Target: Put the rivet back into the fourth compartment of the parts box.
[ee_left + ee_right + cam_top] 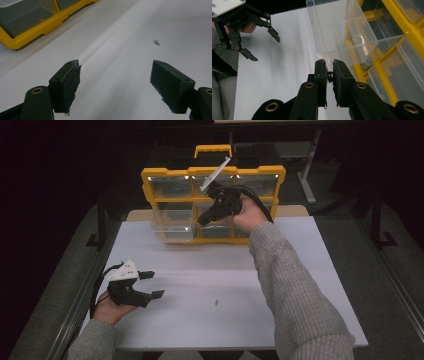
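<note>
Right claw [329, 65] pinches clear bin [332, 27] beside yellow organizer [409, 32]; screw [157, 42] on table [220, 285].

Yellow organizer [150, 177] — clear drawer [332, 30] — on white table [225, 285].

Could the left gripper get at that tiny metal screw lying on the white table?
Probably yes. The left gripper is open, and bare table lies between it and the screw. The right gripper is off at the clear bin.
</note>
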`<move>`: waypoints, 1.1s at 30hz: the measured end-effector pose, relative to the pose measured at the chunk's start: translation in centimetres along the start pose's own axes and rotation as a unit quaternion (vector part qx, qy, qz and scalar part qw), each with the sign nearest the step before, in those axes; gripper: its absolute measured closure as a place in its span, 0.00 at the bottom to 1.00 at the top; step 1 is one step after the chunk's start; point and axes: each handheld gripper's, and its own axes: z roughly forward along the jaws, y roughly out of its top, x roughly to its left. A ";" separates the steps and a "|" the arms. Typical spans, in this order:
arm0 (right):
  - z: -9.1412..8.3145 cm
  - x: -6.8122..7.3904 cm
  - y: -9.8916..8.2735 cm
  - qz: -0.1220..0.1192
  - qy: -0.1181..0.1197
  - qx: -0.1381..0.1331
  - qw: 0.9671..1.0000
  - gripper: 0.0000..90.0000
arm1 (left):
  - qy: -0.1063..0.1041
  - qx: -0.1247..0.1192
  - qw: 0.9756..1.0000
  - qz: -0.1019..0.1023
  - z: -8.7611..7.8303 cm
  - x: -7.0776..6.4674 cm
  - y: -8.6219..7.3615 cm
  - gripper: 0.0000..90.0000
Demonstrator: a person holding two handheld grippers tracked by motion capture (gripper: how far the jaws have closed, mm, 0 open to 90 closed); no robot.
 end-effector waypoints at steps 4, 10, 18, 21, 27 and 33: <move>0.1 -0.2 0.8 -0.005 -0.001 -0.002 1.000 0.89 | 0.000 -0.002 1.000 0.000 0.0 0.0 0.0 0.26; 0.3 -0.4 2.0 -0.008 -0.004 0.002 1.000 0.89 | -0.001 -0.002 1.000 0.000 0.0 0.1 0.0 0.26; 0.7 -0.8 3.2 -0.005 -0.008 0.002 1.000 0.89 | -0.002 -0.002 1.000 0.001 -0.1 0.1 0.0 0.26; 0.9 -0.9 3.5 -0.009 -0.010 0.002 1.000 0.89 | -0.001 -0.002 1.000 0.000 -0.1 0.1 0.0 0.26; 1.5 -0.9 4.2 -0.011 -0.009 0.006 1.000 0.89 | -0.002 -0.002 1.000 -0.003 -0.1 0.1 0.0 0.26; 2.3 -0.8 5.0 -0.012 -0.010 0.010 1.000 0.89 | -0.003 -0.001 1.000 -0.006 -0.1 0.1 -0.1 0.26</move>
